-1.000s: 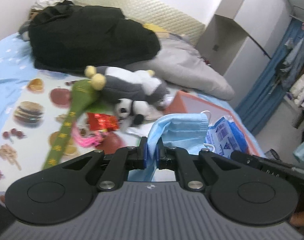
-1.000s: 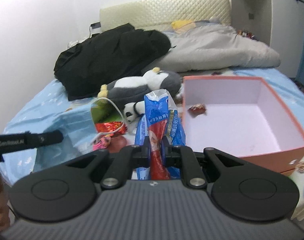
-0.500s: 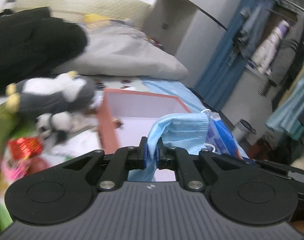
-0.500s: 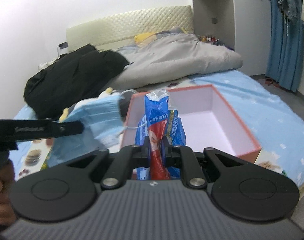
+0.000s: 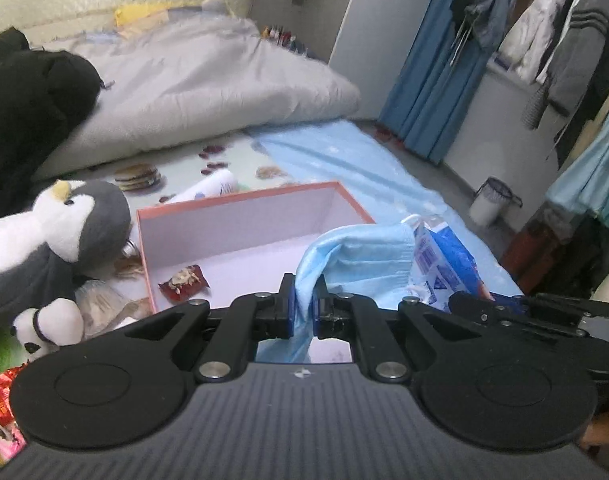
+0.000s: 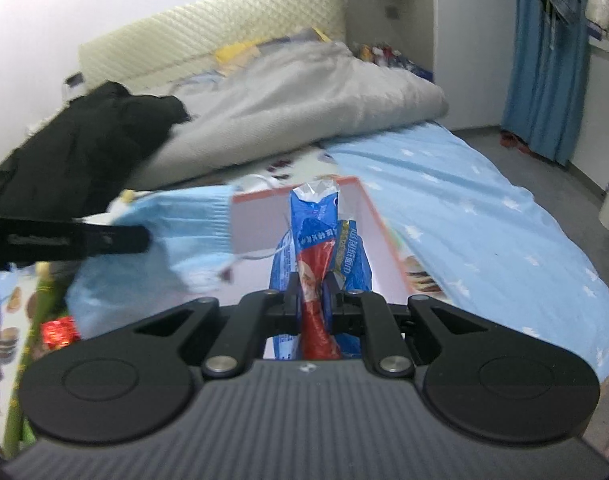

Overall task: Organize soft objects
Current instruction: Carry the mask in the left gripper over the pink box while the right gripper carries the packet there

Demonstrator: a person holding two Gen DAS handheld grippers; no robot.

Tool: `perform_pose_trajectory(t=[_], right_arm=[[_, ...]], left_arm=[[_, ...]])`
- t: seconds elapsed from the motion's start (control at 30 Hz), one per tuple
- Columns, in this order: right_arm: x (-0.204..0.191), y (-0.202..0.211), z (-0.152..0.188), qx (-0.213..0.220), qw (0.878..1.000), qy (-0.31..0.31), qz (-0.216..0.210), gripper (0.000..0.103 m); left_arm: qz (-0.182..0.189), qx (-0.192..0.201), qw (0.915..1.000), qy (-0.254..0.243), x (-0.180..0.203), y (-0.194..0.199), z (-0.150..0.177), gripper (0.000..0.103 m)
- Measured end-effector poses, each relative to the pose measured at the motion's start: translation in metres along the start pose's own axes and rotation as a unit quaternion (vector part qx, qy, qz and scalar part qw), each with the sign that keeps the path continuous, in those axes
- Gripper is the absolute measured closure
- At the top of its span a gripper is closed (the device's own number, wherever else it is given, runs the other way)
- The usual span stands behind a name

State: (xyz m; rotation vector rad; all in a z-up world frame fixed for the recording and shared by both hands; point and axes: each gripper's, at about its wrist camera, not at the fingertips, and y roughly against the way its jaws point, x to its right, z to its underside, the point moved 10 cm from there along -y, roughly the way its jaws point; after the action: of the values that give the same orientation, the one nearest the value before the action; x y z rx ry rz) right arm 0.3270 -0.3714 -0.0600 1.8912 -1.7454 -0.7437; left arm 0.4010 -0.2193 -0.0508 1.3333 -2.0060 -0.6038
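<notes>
Left gripper (image 5: 303,306), lower centre, clamped on blue face mask (image 5: 358,258); orange box (image 5: 240,208) behind; penguin plush (image 5: 60,236) at left.

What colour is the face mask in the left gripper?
Light blue face mask, clearest in the left wrist view.

Pale blue pleated face mask (image 5: 356,256), blue-and-red printed plastic packet (image 6: 318,248), orange-rimmed cardboard box with white interior (image 5: 240,224), grey-and-white plush penguin (image 5: 56,236).
</notes>
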Motion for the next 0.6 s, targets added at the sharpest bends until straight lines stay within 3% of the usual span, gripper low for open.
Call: perform_pose_trajectory(t=[0.13,0.3,0.5,0.57,0.6], right_arm=[[0.021,-0.028,0.011,-0.038,0.999,-0.018,0.011,0.089],[0.035,-0.061,0.031,-0.087,0.995,-0.038,0.012,0.09],[0.037,-0.071,0.037,-0.099,0.994,-0.043,0.005,0.088],[0.037,-0.071,0.037,-0.101,0.994,-0.043,0.004,0.086],[0.036,-0.07,0.037,-0.101,0.994,-0.038,0.003,0.082]], left_arm=[[-0.022,-0.031,0.9993,-0.003,-0.005,-0.033,-0.001,0.093],[-0.021,-0.078,0.9966,0.012,-0.015,-0.071,0.011,0.093],[-0.018,-0.101,0.9946,0.014,-0.018,-0.086,0.024,0.093],[-0.012,-0.103,0.9944,0.02,-0.017,-0.086,0.025,0.09],[-0.013,-0.107,0.994,0.016,-0.017,-0.086,0.026,0.08]])
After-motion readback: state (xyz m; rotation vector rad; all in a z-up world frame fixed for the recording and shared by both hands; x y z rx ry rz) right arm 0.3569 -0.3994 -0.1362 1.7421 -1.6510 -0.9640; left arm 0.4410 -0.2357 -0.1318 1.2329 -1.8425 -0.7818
